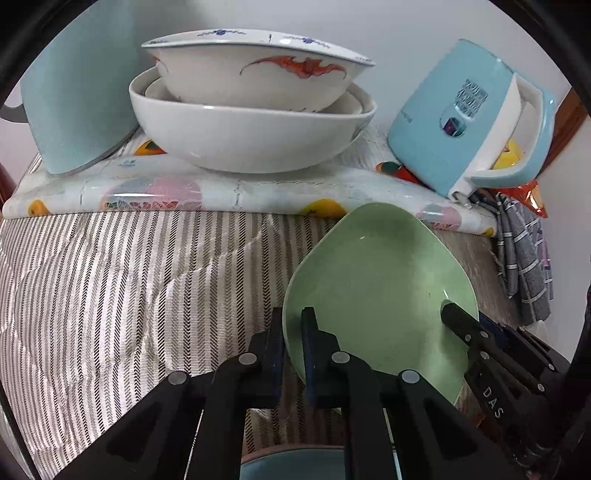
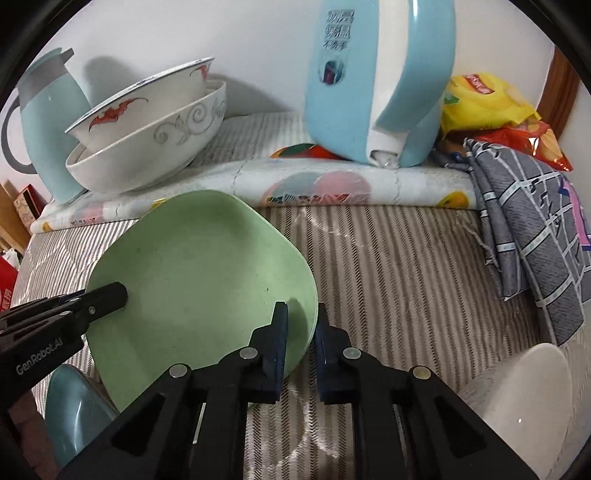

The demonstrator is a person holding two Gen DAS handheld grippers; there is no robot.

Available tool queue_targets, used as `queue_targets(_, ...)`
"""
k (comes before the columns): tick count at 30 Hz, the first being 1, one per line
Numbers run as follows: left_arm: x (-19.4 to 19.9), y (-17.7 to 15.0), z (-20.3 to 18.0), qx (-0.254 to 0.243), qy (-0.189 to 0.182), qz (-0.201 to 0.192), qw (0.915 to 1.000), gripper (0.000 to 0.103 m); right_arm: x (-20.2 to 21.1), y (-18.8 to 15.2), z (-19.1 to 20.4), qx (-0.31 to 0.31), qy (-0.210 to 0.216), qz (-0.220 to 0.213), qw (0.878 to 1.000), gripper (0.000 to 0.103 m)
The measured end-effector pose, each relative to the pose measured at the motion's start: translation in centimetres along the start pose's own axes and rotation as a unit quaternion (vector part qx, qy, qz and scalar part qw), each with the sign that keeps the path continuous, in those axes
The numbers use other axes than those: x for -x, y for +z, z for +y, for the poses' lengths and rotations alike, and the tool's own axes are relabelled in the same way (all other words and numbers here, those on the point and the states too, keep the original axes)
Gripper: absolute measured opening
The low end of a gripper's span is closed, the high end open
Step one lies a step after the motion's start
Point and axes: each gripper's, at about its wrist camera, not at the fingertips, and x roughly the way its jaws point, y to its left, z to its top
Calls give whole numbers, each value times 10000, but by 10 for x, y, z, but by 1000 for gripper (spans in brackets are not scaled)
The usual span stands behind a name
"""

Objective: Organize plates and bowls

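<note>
1. A striped cloth (image 1: 129, 280) covers the counter; a fruit-print mat (image 2: 332, 184) lies along the white wall (image 1: 406, 29).
2. Stacked bowls (image 1: 251, 110) sit on the mat.
3. The green plate (image 2: 199, 266) hangs tilted over the cloth, left gripper (image 1: 293, 325) and right gripper (image 2: 301, 317) jaws clamped on opposite rims.

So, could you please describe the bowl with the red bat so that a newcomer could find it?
Start at the tall blue jug by the wall. The bowl stack stands beside it; the bat bowl sits on top, the only one with a blue-patterned rim.
</note>
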Motion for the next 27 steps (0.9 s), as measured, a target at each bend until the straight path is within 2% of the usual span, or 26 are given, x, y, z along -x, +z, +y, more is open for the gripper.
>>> queue_targets(12, 56, -2, -20, -200, -112, -419, 9989, 8, 64, 4, -14, -119, -66, -583, 9982, 10)
queue_targets(18, 82, -18, -27, -274, -93, -517, 9982, 7, 100, -9, -18, -242, -29, -798, 9965, 7)
queue_targets(27, 106, -55, -30, -264, -79, -513, 9983, 7, 130, -37, -19, -354, 83, -835, 9958, 6)
